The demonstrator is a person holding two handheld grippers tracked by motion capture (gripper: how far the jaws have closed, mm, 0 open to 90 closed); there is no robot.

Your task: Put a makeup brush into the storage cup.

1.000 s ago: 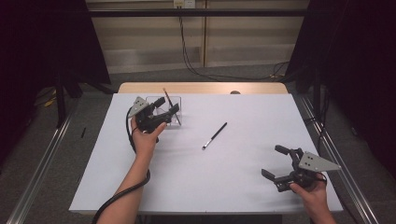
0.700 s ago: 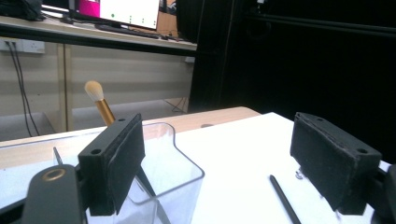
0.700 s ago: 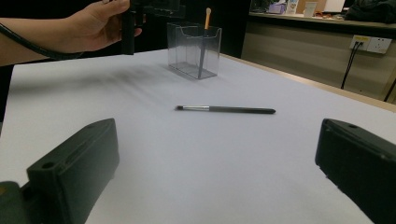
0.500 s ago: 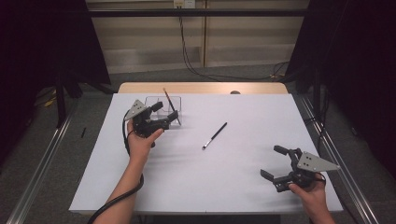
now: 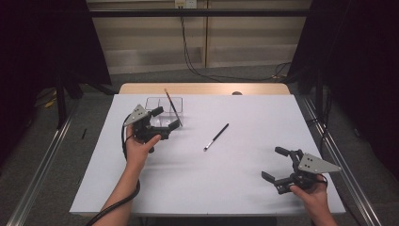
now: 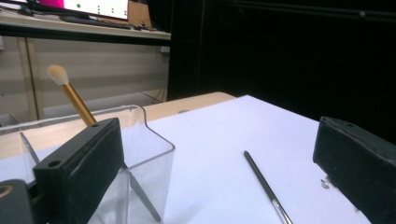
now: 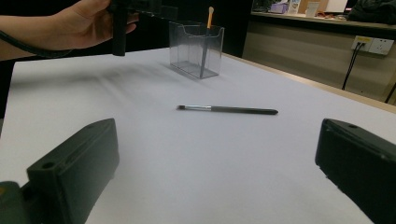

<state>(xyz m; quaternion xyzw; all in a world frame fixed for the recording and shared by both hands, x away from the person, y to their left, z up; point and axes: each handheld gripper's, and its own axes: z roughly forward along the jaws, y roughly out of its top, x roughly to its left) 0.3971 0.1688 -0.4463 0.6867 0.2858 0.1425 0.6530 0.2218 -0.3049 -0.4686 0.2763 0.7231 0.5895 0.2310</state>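
A clear plastic holder (image 5: 160, 104) stands at the far left of the white table, with a gold-handled brush (image 5: 173, 107) leaning in it, bristles up. My left gripper (image 5: 167, 118) hovers just in front of the holder; its jaws have just been opening and stand open with nothing between them. The left gripper view has the holder (image 6: 140, 154) and gold brush (image 6: 77, 100) past the left jaw. A thin black brush (image 5: 216, 137) lies flat mid-table, also seen ahead as the black brush (image 6: 264, 184) (image 7: 229, 110). My right gripper (image 5: 274, 163) rests open near the front right.
The white table (image 5: 197, 188) has a wooden strip along its far edge. Dark curtains flank both sides and cables hang at the back wall. In the right gripper view the other hand holds its gripper (image 7: 123, 18) beside the holder (image 7: 196, 49).
The left gripper's jaws have spread wider and the hand has drawn slightly back from the holder. The gold brush stays in the holder. The right gripper has not moved.
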